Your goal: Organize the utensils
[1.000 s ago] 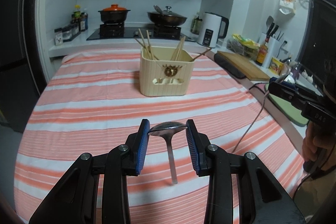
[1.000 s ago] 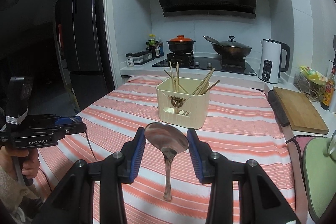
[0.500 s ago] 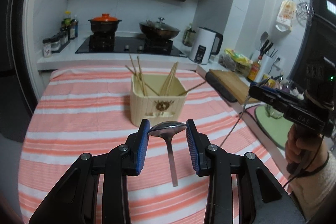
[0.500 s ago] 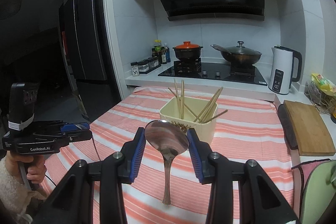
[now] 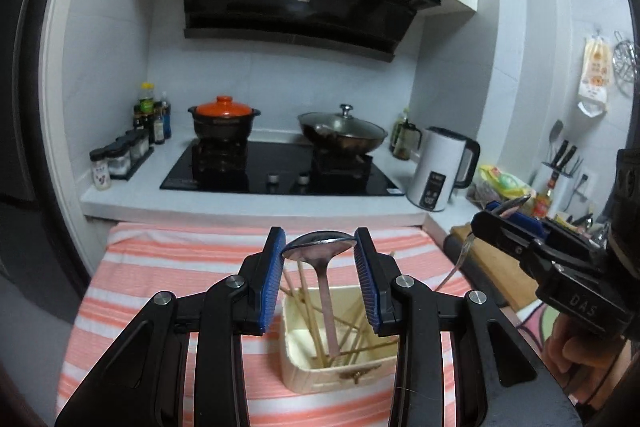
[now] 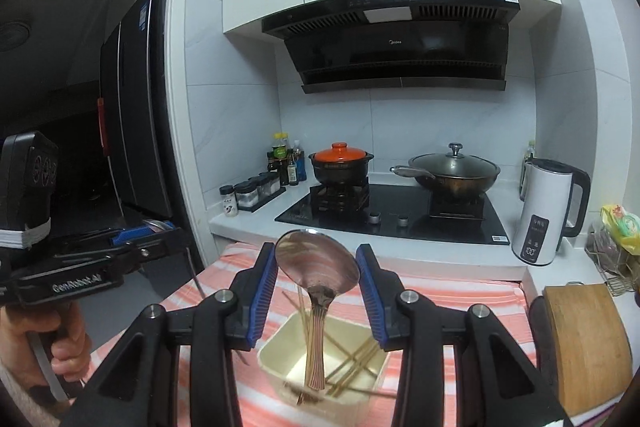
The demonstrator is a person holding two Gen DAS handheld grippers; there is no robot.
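My left gripper [image 5: 319, 247] is shut on a metal spoon [image 5: 320, 251] by its bowl, handle hanging down into the cream utensil box [image 5: 304, 379]. My right gripper [image 6: 317, 259] is shut on a larger metal spoon [image 6: 318, 263], its handle also hanging into the box [image 6: 276, 351]. Several wooden chopsticks [image 5: 308, 303] lean inside the box, also in the right wrist view [image 6: 352, 359]. Each gripper shows in the other's view, the right one [image 5: 504, 223] and the left one [image 6: 152, 231].
The box stands on a table with a pink-striped cloth [image 5: 168, 255]. Behind are a black hob [image 5: 276, 171] with an orange-lidded pot [image 5: 224, 119] and a wok [image 5: 344, 131], a white kettle [image 5: 440, 175], spice jars [image 5: 120, 159], and a wooden cutting board [image 6: 588, 343] at right.
Both grippers have risen and moved forward over the box. The spoon handles, earlier above the cloth, now hang inside the box.
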